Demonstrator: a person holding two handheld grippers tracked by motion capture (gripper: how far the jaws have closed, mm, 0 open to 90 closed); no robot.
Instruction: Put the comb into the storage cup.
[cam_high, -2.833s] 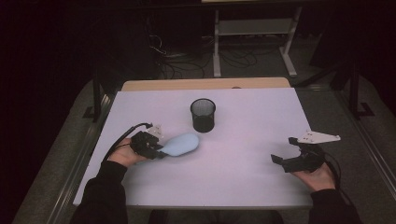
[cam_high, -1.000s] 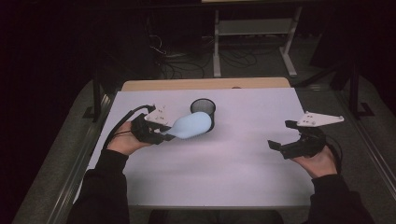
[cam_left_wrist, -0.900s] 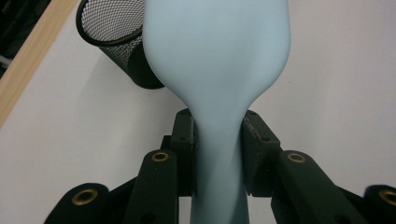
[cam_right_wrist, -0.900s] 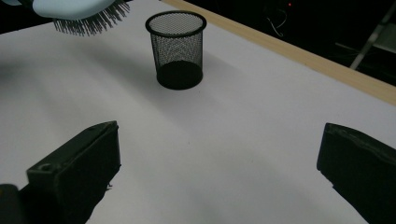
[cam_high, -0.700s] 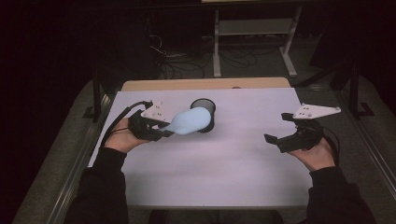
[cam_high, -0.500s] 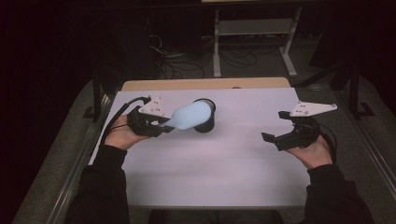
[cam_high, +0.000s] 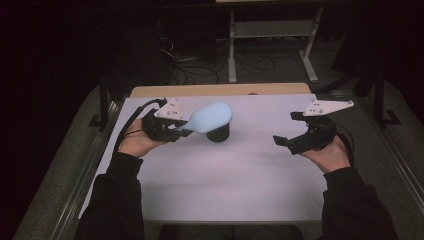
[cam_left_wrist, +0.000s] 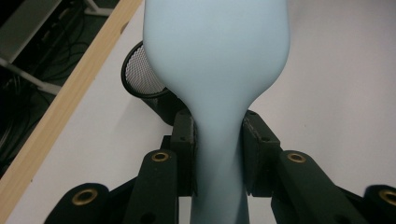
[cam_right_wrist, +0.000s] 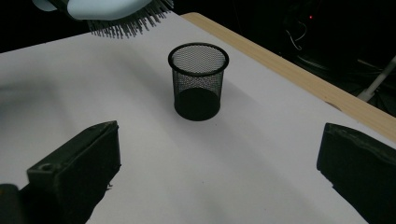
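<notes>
A light blue hairbrush (cam_high: 209, 118) hangs in the air over the black mesh cup (cam_high: 218, 134), bristles down. My left gripper (cam_high: 181, 131) is shut on its narrow handle (cam_left_wrist: 217, 154), and the wide head (cam_left_wrist: 215, 44) covers most of the cup (cam_left_wrist: 142, 77) beyond it. In the right gripper view the brush's bristles (cam_right_wrist: 122, 21) show at the top left, up and left of the upright cup (cam_right_wrist: 198, 80). My right gripper (cam_high: 287, 135) is held open above the table's right side with nothing between its jaws.
A white sheet (cam_high: 225, 185) covers the table, with a wooden edge (cam_high: 220, 90) at the far side. Beyond it stand a metal rack (cam_high: 270, 30) and cables on a dark floor. Metal rails run along both table sides.
My left gripper has lifted the hairbrush from the table and carried it right and away, over the mesh cup. The right gripper has risen a little and drifted inward.
</notes>
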